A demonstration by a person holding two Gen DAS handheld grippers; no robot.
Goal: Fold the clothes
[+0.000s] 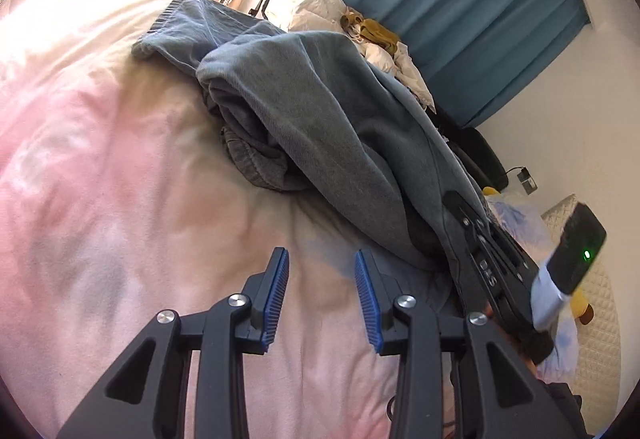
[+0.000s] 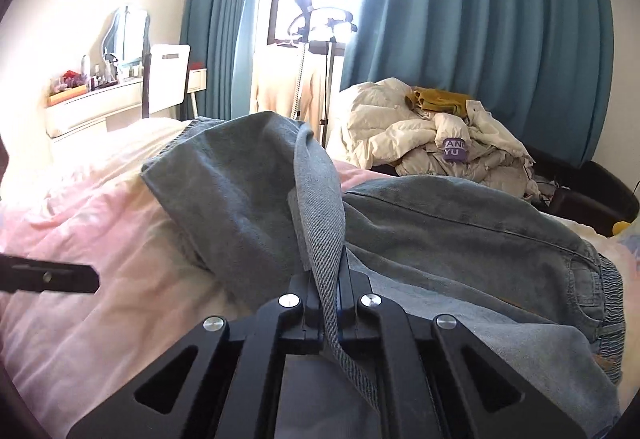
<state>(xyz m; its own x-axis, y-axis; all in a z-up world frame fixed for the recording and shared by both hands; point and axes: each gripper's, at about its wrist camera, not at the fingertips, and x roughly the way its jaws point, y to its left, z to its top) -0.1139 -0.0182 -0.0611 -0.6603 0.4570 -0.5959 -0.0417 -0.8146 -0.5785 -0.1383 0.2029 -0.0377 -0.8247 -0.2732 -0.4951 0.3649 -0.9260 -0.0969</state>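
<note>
My right gripper (image 2: 326, 303) clamps the grey-blue trousers' (image 1: 320, 127) edge; my left gripper (image 1: 322, 291), jaws apart, hovers just left of them.

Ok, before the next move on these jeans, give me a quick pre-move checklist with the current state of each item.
1. Right gripper shut on the jeans: ok, a fold of denim is pinched between its fingers.
2. Left gripper open and free: ok, nothing between its blue pads.
3. Left gripper over the pink bedding, beside the jeans, not touching them: ok.
4. Jeans lying flat: not ok, bunched and draped.
5. Waistband visible: ok.
6. Both leg hems located: cannot tell.
</note>
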